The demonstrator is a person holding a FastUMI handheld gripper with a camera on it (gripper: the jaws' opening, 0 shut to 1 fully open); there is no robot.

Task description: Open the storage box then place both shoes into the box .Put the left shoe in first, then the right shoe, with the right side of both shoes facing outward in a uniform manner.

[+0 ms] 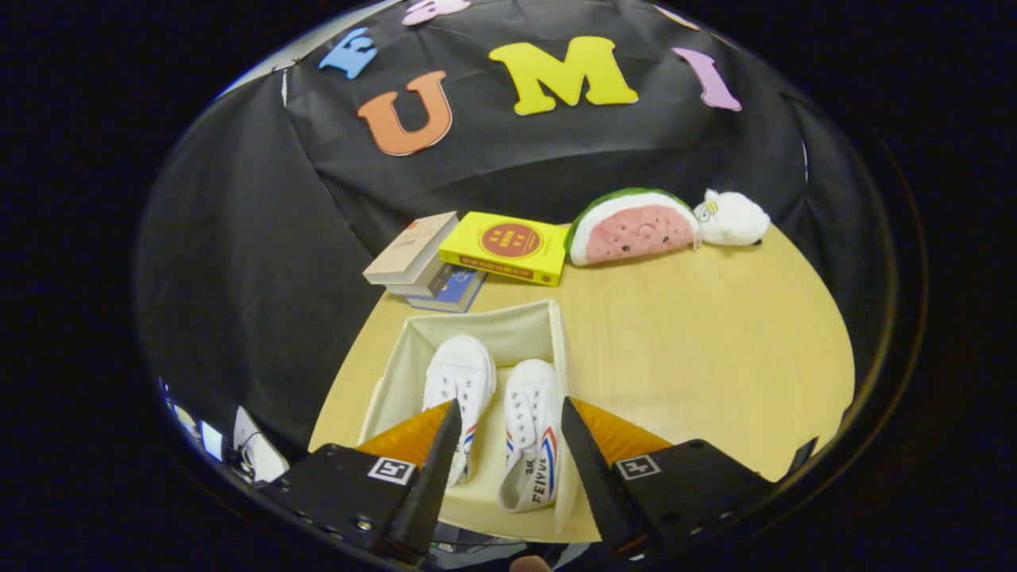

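The gripper (508, 413) hangs above the open box (485, 326), its fingers spread wide apart and pressing on nothing. Both shoes lie inside the box, side by side, toes pointing away from the fingers towards the far wall of the box. The left-hand shoe (461, 389) sits close by the left finger, which covers part of its heel end; the right-hand shoe (531, 437) lies between the two fingers, nearer the right one, with its striped side showing and its heel at the near end of the box. The two shoes look just apart rather than touching, though the fisheye bend makes that hard to judge. The box stands on a pale wooden table (715, 334). Beyond the box, at the far edge of the table, lies a stack of books (421, 266) with a yellow book (507, 246) beside it, leaning partly on the stack. Further right is a watermelon-slice plush (632, 226), and just beside that a small white plush (731, 217). Black cloth closes the booth behind the table.
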